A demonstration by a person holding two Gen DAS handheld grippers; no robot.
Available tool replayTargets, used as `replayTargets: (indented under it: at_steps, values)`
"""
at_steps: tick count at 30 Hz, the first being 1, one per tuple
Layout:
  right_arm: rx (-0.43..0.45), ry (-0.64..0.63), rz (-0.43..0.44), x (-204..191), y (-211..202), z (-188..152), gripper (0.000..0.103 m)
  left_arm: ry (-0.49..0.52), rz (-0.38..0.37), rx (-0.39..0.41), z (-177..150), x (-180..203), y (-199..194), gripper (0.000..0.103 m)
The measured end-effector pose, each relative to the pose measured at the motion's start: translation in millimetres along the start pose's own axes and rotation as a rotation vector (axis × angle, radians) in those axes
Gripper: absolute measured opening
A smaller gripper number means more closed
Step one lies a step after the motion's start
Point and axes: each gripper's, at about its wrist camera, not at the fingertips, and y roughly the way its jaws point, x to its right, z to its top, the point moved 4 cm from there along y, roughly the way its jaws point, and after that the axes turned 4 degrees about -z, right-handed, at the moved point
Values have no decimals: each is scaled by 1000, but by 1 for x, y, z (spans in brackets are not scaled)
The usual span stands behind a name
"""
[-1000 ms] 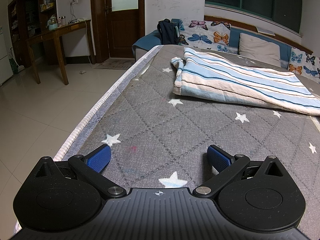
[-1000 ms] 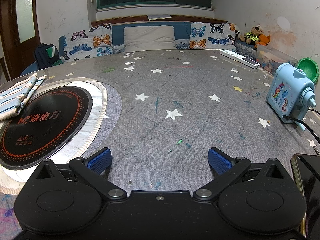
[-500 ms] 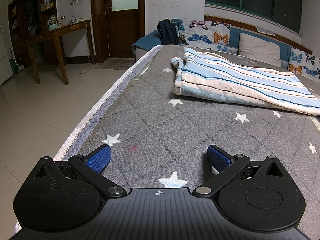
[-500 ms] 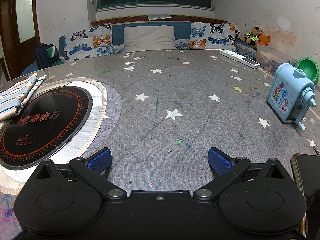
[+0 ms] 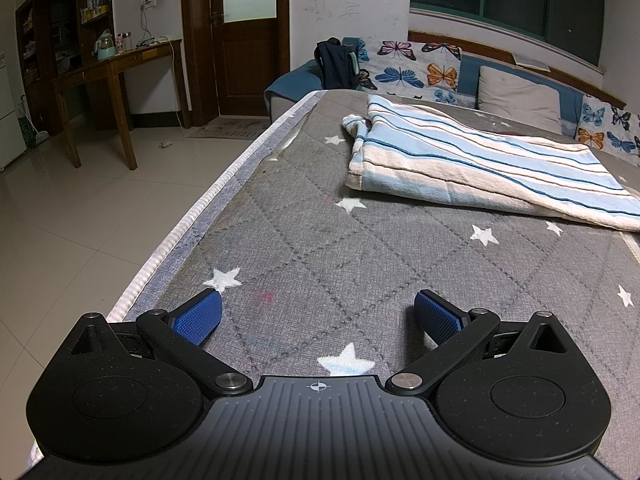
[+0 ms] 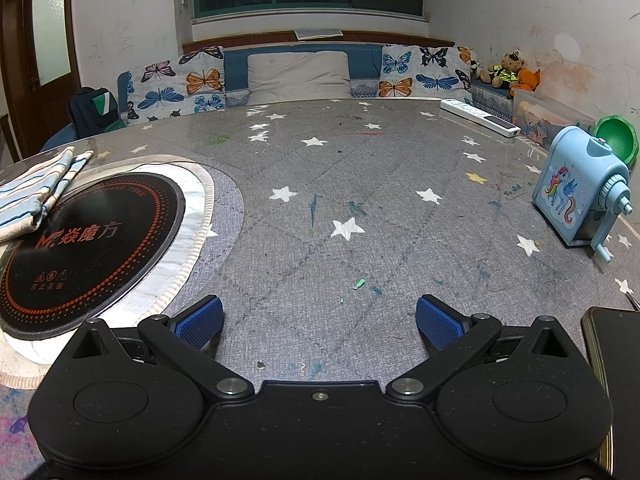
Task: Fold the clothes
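Left tongs & right tongs: both spread apart, nothing between, low over the grey star-print table. Striped cloth lies folded toward table's far left edge, its end overlapping the round black hotplate. Blue sharpener at right edge.

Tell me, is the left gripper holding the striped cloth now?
No, the left gripper is open and empty, and the striped cloth lies farther ahead on the grey table cover.
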Motion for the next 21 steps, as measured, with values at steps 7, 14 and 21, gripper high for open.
replayTargets:
  at_steps: [7,14,21]
  values:
    - [0,0,0,0,0,0,103,0,0,0,0,0,0,103]
    - [0,0,0,0,0,0,103,0,0,0,0,0,0,103]
    - [0,0,0,0,0,0,103,0,0,0,0,0,0,103]
